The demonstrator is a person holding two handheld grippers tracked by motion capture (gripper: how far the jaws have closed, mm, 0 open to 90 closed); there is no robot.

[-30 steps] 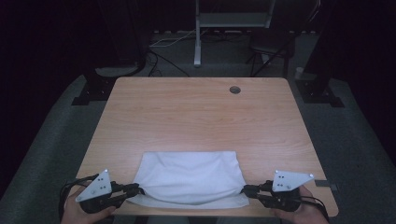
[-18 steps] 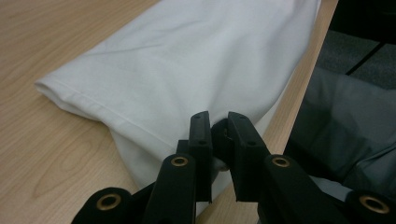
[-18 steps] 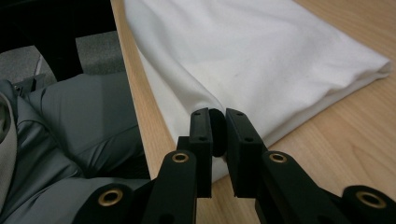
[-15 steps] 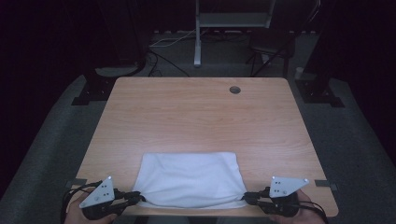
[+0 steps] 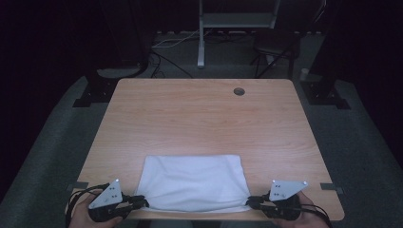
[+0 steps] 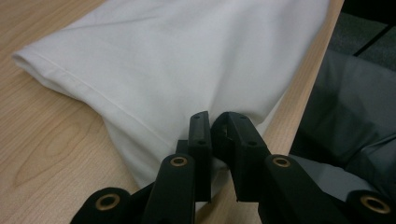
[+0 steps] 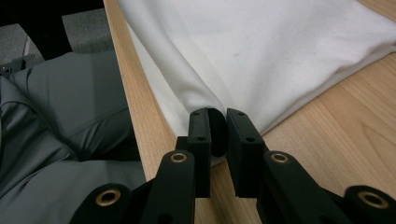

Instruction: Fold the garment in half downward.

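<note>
Your left gripper (image 5: 140, 203) pinches the near-left corner of the folded white cotton cloth (image 5: 192, 180), jaws nearly together with fabric between the pads. In the left gripper view the left gripper (image 6: 218, 125) bites the cloth (image 6: 187, 60) just beside the table's near edge.

Your right gripper (image 5: 251, 203) clamps the near-right corner the same way. In the right gripper view the right gripper (image 7: 218, 122) has a fold of cloth (image 7: 271, 51) caught between narrow jaws.

The cloth lies flat at the near middle of the light wooden rectangular tabletop (image 5: 199, 118), its near hem at the table's front edge, slightly over it. The far part of the tabletop beyond the cloth is bare up to a round cable hole (image 5: 239, 91).
</note>
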